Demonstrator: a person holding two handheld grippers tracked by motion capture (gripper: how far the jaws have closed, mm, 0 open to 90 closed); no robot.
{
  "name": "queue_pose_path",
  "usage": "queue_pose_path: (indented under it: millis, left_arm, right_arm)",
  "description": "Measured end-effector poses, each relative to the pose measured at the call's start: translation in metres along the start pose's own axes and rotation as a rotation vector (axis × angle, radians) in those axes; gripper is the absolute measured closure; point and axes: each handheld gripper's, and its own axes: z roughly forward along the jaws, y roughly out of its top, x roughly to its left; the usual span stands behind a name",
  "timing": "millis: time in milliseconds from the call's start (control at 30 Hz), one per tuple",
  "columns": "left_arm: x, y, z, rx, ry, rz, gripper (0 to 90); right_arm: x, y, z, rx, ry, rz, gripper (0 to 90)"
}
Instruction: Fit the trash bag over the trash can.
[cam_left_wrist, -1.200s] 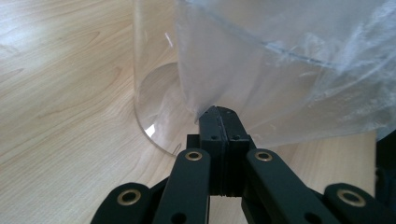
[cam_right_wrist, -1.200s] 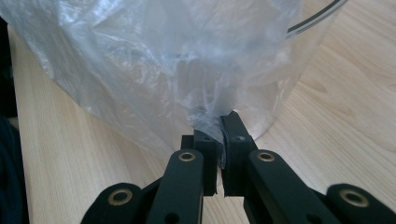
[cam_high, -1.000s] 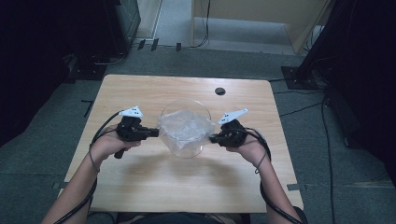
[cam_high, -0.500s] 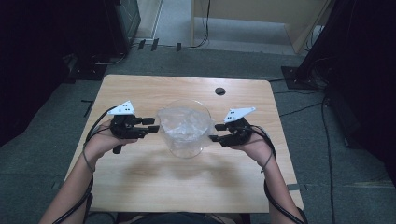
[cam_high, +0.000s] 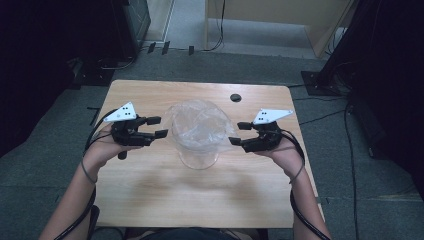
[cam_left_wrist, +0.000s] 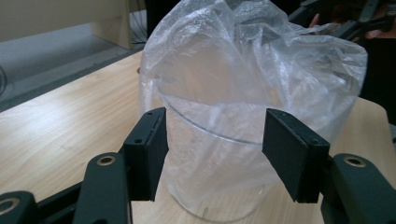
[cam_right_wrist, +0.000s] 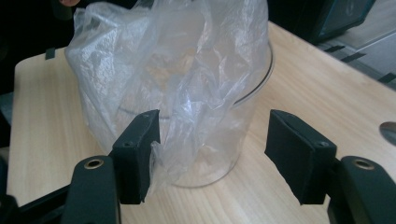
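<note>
A: Your left gripper (cam_high: 156, 127) and right gripper (cam_high: 237, 133) both stand spread, jaws just opened with nothing pinched — the thin clear plastic bag (cam_high: 199, 125) sits between them, draped over the clear glass cylinder jar (cam_high: 198, 156) at mid-table.

B: And the risk?

A: The film is loose — brush it as you withdraw and it may slip off the rim, or tip the jar on the pale wooden table (cam_high: 150, 200)

Container (cam_left_wrist: 219, 186): clear, smooth, glossy glass or rigid plastic. Bag (cam_left_wrist: 243, 60): thin translucent plastic film, crinkled, with shiny highlights. Table (cam_high: 165, 200): light wood-grain top, smooth, satin finish. Gripper pads (cam_left_wrist: 152, 149): black, matt, finely textured. Floor (cam_high: 45, 165): grey, matt carpet.
</note>
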Motion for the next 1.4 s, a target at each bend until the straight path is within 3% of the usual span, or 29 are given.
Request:
queue_pose_path:
  millis: [100, 233, 300, 433, 600, 933, 1033, 1167, 1333, 1400]
  left_arm:
    - [0.001, 0.000, 0.000, 0.009, 0.014, 0.008, 38.3]
    - [0.003, 0.005, -0.002, 0.009, 0.026, 0.022, 38.2]
    - [0.004, 0.007, 0.000, 0.018, 0.028, 0.024, 37.3]
    - [0.007, 0.012, 0.008, 0.039, 0.024, 0.010, 35.5]
    - [0.016, 0.021, 0.017, 0.036, 0.034, -0.001, 34.8]
    - [0.025, 0.031, 0.027, 0.030, 0.032, -0.003, 36.5]
    - [0.029, 0.032, 0.031, 0.015, 0.021, -0.028, 40.6]
    - [0.032, 0.034, 0.034, 0.006, 0.017, -0.032, 44.2]
    - [0.031, 0.039, 0.037, -0.007, 0.010, 0.008, 48.7]
    - [0.031, 0.040, 0.040, -0.027, 0.013, 0.017, 57.1]
  right_arm:
    - [0.000, 0.002, -0.001, 0.003, 0.001, -0.014, 34.4]
    - [-0.001, 0.011, -0.015, -0.091, -0.003, 0.021, 35.9]
    - [-0.001, 0.017, -0.014, -0.102, -0.023, 0.023, 36.8]
    - [-0.001, 0.022, -0.006, -0.084, -0.015, 0.022, 37.0]
    - [-0.004, 0.036, 0.005, -0.058, -0.075, 0.004, 38.7]
    - [-0.008, 0.054, 0.029, -0.046, -0.055, -0.024, 42.1]
    - [-0.012, 0.054, 0.034, -0.037, -0.065, -0.021, 42.8]
    - [-0.014, 0.054, 0.037, -0.039, -0.063, -0.022, 45.5]
    - [-0.014, 0.058, 0.041, -0.067, -0.052, -0.010, 48.5]
    - [-0.014, 0.058, 0.045, -0.078, -0.062, -0.020, 52.9]
